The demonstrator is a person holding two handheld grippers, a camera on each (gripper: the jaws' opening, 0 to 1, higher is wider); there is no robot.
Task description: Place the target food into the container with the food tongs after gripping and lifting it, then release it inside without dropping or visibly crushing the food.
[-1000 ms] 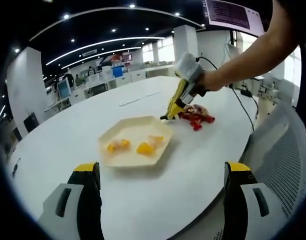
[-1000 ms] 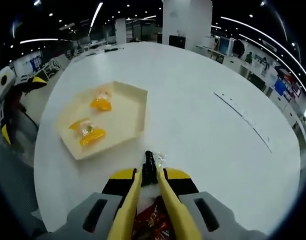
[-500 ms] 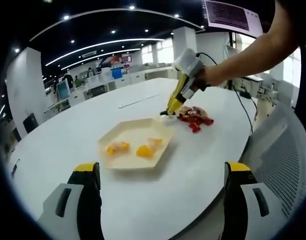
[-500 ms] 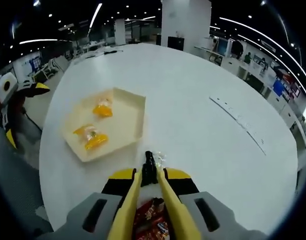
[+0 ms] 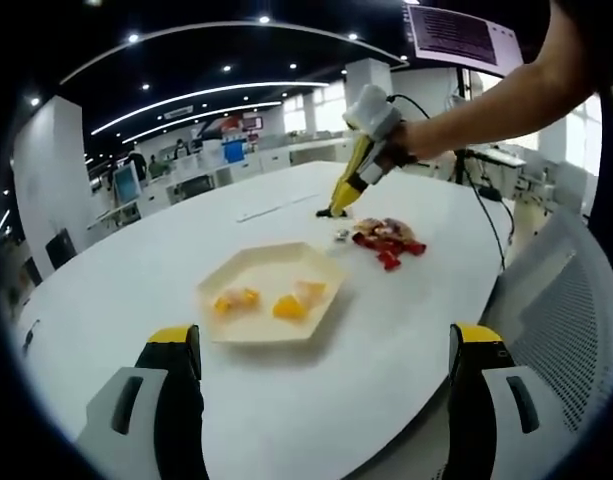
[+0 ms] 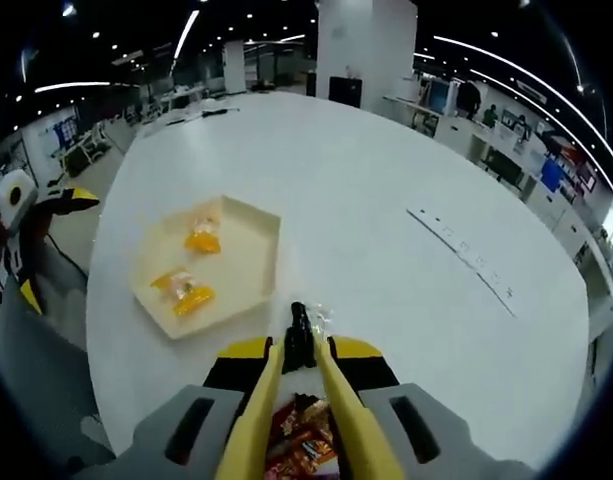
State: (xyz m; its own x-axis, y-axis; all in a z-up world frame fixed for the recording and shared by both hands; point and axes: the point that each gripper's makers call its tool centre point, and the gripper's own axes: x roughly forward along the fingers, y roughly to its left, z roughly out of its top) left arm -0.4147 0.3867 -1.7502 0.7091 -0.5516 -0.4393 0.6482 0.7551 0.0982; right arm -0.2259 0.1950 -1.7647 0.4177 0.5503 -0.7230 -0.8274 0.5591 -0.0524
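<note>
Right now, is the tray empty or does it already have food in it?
Not empty. The hexagonal tray holds a few orange wrapped pieces, seen in both views. The tongs are off to its side, not over it.

Bright ceiling strip lights, soft shadows, sharp centre, fisheye-bent edges.

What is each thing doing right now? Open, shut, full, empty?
Left gripper: open, empty.
Right gripper: shut on the food tongs.
Food tongs: closed, lifted off the table.
Tray: holding orange wrapped pieces.
Red snack pile: lying on the table.
</note>
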